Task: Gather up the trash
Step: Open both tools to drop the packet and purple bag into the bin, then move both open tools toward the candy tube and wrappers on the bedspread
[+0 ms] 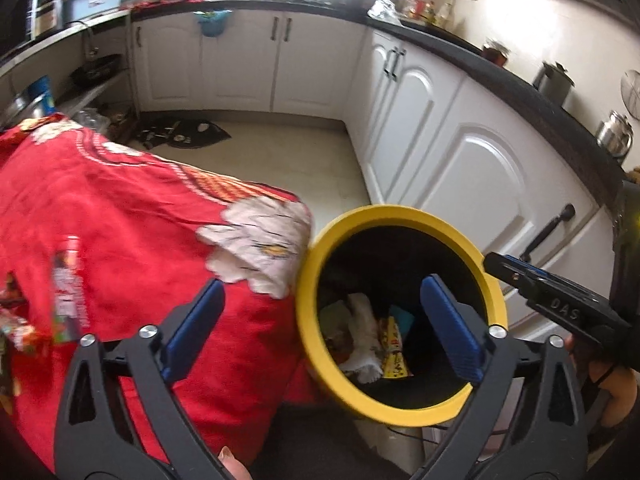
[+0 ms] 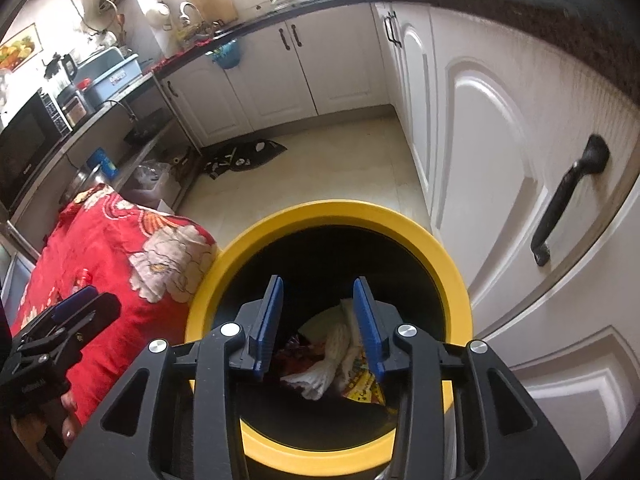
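Note:
A bin with a yellow rim and black inside stands beside a table under a red floral cloth. Inside lie a crumpled white tissue and yellow and coloured wrappers. My left gripper is open and empty, straddling the bin's left rim and the table edge. My right gripper is open and empty right above the bin's mouth; it shows at the right in the left wrist view. More wrappers lie on the cloth at the left.
White cabinet doors with black handles stand close on the right of the bin. A dark counter carries jars and pots. A dark mat lies on the pale floor. Shelves with a microwave are at the left.

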Tool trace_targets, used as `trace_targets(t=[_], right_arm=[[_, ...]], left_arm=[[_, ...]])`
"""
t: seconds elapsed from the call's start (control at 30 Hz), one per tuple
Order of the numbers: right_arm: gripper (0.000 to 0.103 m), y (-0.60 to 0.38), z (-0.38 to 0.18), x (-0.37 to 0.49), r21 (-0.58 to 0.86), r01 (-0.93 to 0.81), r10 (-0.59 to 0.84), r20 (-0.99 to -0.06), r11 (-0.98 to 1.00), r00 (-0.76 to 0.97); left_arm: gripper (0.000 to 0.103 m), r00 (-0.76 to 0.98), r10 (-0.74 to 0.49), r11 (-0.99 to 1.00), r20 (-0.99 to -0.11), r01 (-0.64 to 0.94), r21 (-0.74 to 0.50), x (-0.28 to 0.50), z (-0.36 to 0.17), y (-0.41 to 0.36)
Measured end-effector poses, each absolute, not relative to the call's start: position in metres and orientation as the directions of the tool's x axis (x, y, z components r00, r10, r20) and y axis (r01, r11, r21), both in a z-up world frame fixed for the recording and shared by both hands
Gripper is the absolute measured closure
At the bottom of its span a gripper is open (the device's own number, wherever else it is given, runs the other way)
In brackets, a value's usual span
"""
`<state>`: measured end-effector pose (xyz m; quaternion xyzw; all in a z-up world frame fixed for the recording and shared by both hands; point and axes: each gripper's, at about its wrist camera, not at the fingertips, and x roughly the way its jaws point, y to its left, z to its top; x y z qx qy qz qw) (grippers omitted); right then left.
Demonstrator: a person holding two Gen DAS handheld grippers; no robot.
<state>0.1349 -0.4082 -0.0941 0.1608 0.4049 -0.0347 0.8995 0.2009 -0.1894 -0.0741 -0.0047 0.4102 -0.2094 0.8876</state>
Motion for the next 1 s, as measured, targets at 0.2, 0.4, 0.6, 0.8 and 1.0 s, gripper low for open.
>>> trace_targets(t=[0.2,0.4,0.6,0.8,1.0], right_arm=[[0.064,-0.388,-0.074,0.132,0.284,0.133,0.11,-0.699,0.949,0.707],[0.063,-0.354,-0.056,0.129,0.305,0.043,0.177,-0.657,0.952,0.732],[0.059,-0.314,-0.038,0.129,0.315,-0.059,0.253,-0.621,0.947,0.742],[0.058,-0.28,-0.026,0.131,0.302,-0.139,0.303,-0.607,0.943,0.735],[0.056,-0.246,-0.022,0.135,0.276,-0.217,0.345,-0.61,0.937,0.714]], left_arm=[[0.011,0.629,-0.328,0.941,-0.705,0.285,-0.183,0.198,-0.057,-0.149],[0.011,0.685,-0.266,0.964,-0.679,0.199,-0.177,0.193,-0.04,-0.104],[0.011,0.722,-0.21,0.976,-0.659,0.111,-0.189,0.189,-0.028,-0.06],[0.011,0.742,-0.165,0.976,-0.65,0.029,-0.215,0.184,-0.024,-0.019],[0.011,0.751,-0.138,0.972,-0.646,-0.022,-0.233,0.178,-0.021,0.009]])
